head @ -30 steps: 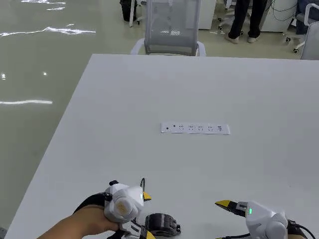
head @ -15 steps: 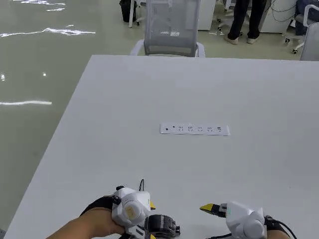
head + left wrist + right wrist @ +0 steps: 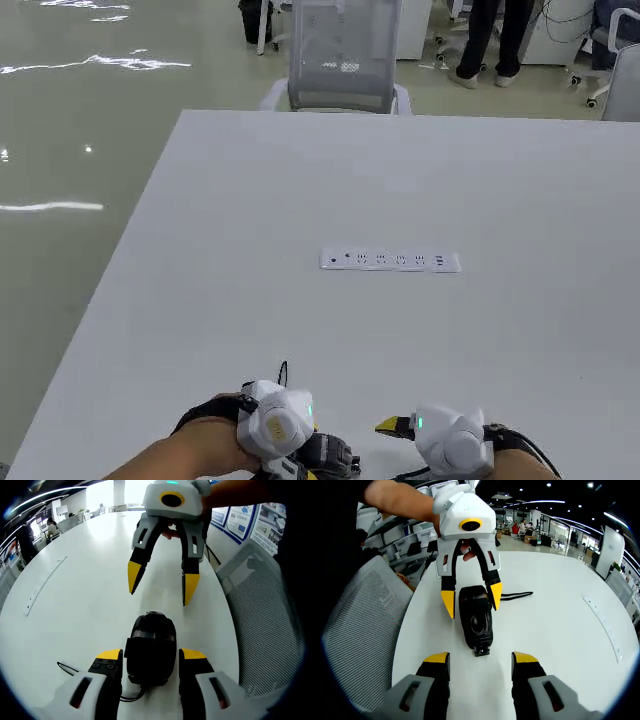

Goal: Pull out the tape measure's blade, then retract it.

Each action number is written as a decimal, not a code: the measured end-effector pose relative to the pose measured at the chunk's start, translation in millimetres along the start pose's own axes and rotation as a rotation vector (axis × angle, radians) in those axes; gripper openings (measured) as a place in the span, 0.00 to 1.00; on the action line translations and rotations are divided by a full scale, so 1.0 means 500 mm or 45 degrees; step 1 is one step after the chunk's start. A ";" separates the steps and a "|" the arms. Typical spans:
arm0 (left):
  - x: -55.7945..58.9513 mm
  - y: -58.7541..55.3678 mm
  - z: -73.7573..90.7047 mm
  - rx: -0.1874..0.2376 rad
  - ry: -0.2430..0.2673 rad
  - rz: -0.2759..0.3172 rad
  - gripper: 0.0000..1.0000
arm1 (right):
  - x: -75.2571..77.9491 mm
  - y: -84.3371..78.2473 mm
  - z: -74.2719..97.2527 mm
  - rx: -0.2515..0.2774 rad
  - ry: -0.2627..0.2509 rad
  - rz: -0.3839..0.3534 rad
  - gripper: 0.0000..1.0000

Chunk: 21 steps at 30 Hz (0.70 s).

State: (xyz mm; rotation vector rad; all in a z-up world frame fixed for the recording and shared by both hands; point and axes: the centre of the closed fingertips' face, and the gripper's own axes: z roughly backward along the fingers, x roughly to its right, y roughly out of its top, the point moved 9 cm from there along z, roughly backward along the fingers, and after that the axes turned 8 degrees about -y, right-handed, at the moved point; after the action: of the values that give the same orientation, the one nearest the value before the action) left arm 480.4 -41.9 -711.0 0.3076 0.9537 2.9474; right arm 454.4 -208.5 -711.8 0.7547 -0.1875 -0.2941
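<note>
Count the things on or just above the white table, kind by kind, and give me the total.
tape measure: 1
power strip: 1
grippers: 2 (left gripper, right gripper)
Total: 4

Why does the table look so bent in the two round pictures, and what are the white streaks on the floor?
Left gripper view: the fisheye lens bows the table edge, yet the tape measure is sharp. Right gripper view: same bowing, with the power strip curved. Head view: straight edges; the streaks are glare on the glossy floor.
</note>
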 end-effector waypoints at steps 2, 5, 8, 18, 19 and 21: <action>0.000 0.000 -0.002 -0.008 -0.005 0.011 0.41 | 0.000 0.000 -0.009 -0.012 0.008 0.004 0.49; -0.001 0.002 -0.006 -0.016 -0.008 0.022 0.40 | -0.001 0.001 -0.021 -0.027 0.023 0.002 0.46; -0.001 0.006 -0.010 -0.001 -0.004 0.022 0.44 | -0.007 0.000 -0.031 -0.042 0.042 0.022 0.45; -0.005 0.010 -0.018 -0.064 0.003 -0.013 0.37 | 0.000 0.000 -0.050 -0.109 0.064 0.052 0.33; -0.005 0.010 -0.020 -0.072 0.002 -0.015 0.37 | 0.000 0.002 -0.052 -0.114 0.068 0.061 0.33; -0.005 0.009 -0.022 -0.079 0.007 -0.016 0.37 | 0.000 0.005 -0.055 -0.123 0.074 0.076 0.29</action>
State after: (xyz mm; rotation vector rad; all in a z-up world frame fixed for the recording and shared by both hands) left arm 480.6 -52.3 -717.5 0.2904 0.8592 2.9606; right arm 462.4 -189.2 -729.8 0.6599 -0.1399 -0.2224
